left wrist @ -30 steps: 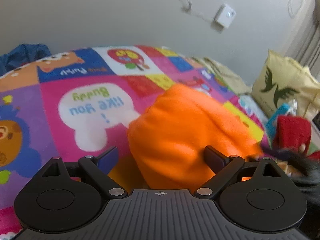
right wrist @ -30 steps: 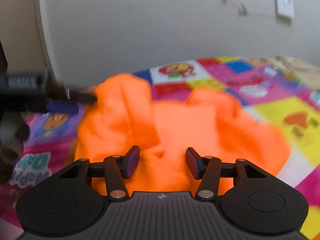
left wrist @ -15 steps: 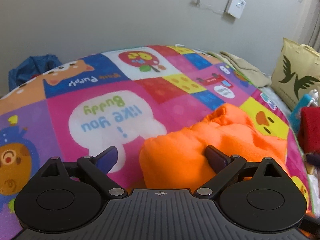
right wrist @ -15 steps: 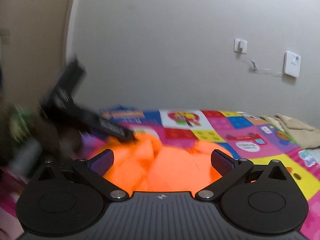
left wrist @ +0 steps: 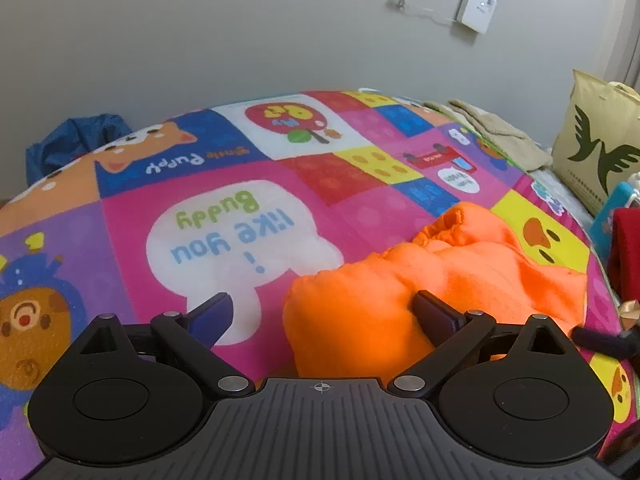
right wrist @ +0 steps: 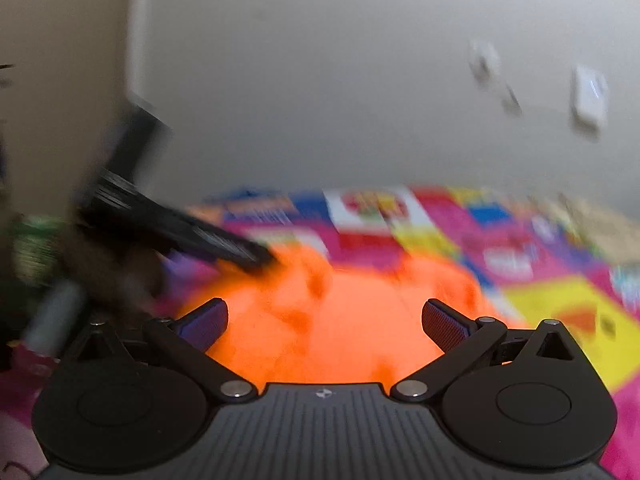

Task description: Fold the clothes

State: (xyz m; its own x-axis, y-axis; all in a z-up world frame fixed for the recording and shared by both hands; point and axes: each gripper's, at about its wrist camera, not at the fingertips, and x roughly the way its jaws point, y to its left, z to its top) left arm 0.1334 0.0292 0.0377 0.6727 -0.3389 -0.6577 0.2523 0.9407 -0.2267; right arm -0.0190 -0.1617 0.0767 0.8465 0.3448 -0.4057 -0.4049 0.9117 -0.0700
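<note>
An orange fleece garment (left wrist: 440, 276) lies bunched on the colourful patchwork play mat (left wrist: 240, 220). My left gripper (left wrist: 320, 314) is open, just above the garment's near left edge, its right finger over the fabric and holding nothing. My right gripper (right wrist: 324, 320) is open and empty over the same garment (right wrist: 332, 320); this view is motion-blurred. The left gripper's black body (right wrist: 168, 224) shows at the left of the right wrist view, touching or just over the garment's far left edge.
A grey wall with a socket and a white box (left wrist: 476, 8) stands behind the mat. A blue garment (left wrist: 76, 140) lies at the back left, a beige one (left wrist: 492, 132) at the back right. A yellow bag (left wrist: 600, 140) and a red item (left wrist: 628, 248) sit at the right.
The garment was lowered from a raised bundle and now lies flatter on the mat. My right gripper opened wide and pulled back; it is still moving. My left gripper stayed open.
</note>
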